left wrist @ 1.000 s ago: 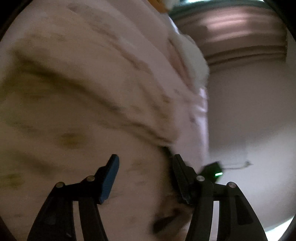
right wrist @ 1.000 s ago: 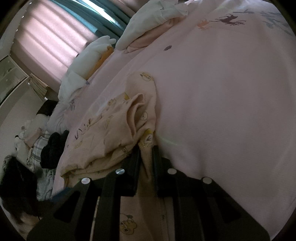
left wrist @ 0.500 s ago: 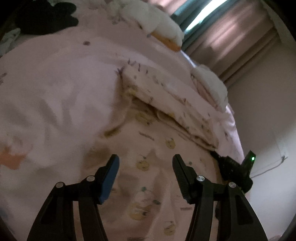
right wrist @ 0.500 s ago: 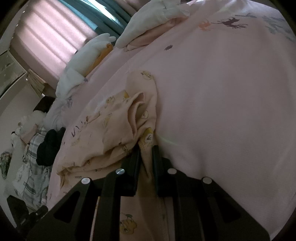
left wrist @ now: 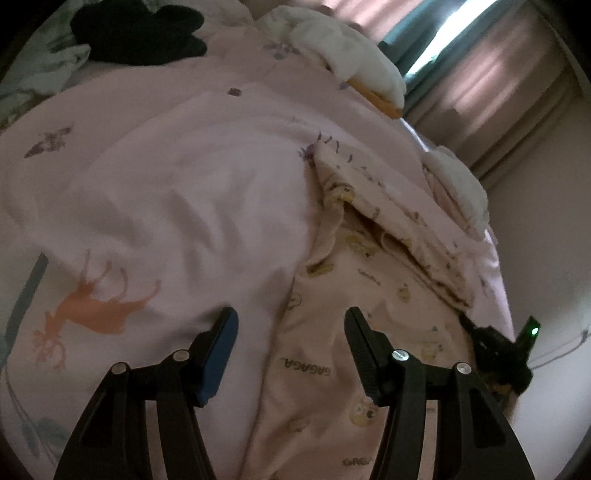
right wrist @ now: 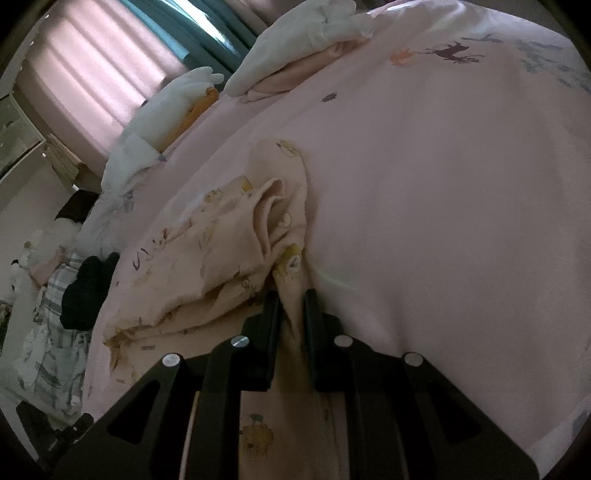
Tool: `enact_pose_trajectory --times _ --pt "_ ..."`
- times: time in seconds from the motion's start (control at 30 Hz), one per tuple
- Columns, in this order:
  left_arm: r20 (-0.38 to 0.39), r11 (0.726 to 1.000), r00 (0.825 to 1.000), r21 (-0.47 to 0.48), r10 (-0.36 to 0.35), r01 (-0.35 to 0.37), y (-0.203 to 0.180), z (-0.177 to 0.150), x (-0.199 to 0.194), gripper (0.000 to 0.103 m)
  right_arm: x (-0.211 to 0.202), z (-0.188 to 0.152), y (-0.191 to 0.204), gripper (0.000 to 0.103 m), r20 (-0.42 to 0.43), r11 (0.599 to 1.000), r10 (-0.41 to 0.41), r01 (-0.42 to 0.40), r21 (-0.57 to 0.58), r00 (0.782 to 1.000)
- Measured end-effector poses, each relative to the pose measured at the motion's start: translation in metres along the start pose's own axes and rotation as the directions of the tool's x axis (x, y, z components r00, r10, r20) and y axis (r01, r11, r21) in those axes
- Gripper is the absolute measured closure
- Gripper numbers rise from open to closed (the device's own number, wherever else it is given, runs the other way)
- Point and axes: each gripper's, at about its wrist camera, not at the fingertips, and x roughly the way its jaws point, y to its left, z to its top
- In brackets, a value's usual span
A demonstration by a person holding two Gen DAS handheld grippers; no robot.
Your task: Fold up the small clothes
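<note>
A small peach garment (left wrist: 369, 295) printed with yellow cartoon figures lies on the pink deer-print bedsheet (left wrist: 177, 192). Its far part is doubled over into a cream flap (left wrist: 388, 210). My left gripper (left wrist: 290, 314) hovers open over the garment's left edge, with nothing pinched between its blue-padded fingers. In the right wrist view the same garment (right wrist: 221, 251) is bunched into folds. My right gripper (right wrist: 291, 295) is shut on a ridge of its cloth near the sheet.
White folded clothes (left wrist: 354, 62) and a second white pile (left wrist: 458, 181) sit at the bed's far side by the curtains (left wrist: 498, 81). A black garment (left wrist: 140, 33) lies far left. A black housing with a green light (left wrist: 532, 328) sits at the bed's right edge.
The left view went from a close blur of cloth to a steady look over the bed, as the left gripper swung across, staying open. The right gripper kept its pinch and barely moved.
</note>
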Motion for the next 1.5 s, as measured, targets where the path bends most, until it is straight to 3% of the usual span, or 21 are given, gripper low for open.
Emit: enact_pose_trajectory --times 0.23,0.5,0.63,0.87,1.1,1.5 --pt "-0.002 1.000 1.000 -0.001 0.007 -0.007 0.003 -0.002 0.001 0.045 -0.005 -0.005 0.002 0.091 0.002 0.999 -0.033 0.033 -0.016 0.999" --pt "-0.018 0.993 0.997 -0.092 -0.077 0.075 0.019 0.000 0.002 0.045 -0.008 -0.009 0.006 0.091 -0.004 0.997 -0.064 0.064 -0.041 0.998" --pt "-0.013 0.977 0.989 -0.157 -0.146 0.142 0.031 0.001 0.000 0.045 -0.011 -0.011 0.015 0.091 -0.022 0.984 -0.122 0.118 -0.130 0.992" --pt "-0.041 0.988 0.991 -0.092 -0.125 0.121 0.024 -0.002 0.000 0.045 -0.022 -0.028 0.026 0.087 -0.012 0.941 -0.227 0.216 -0.260 0.974" --pt "-0.054 0.996 0.994 0.000 -0.091 0.091 0.017 -0.007 -0.003 0.045 -0.036 -0.037 0.017 0.085 -0.021 0.953 -0.205 0.195 -0.233 0.978" --pt "-0.050 0.987 0.986 -0.054 -0.156 0.153 0.034 -0.013 -0.011 0.044 -0.048 -0.050 0.012 0.083 -0.014 0.963 -0.185 0.179 -0.202 0.983"
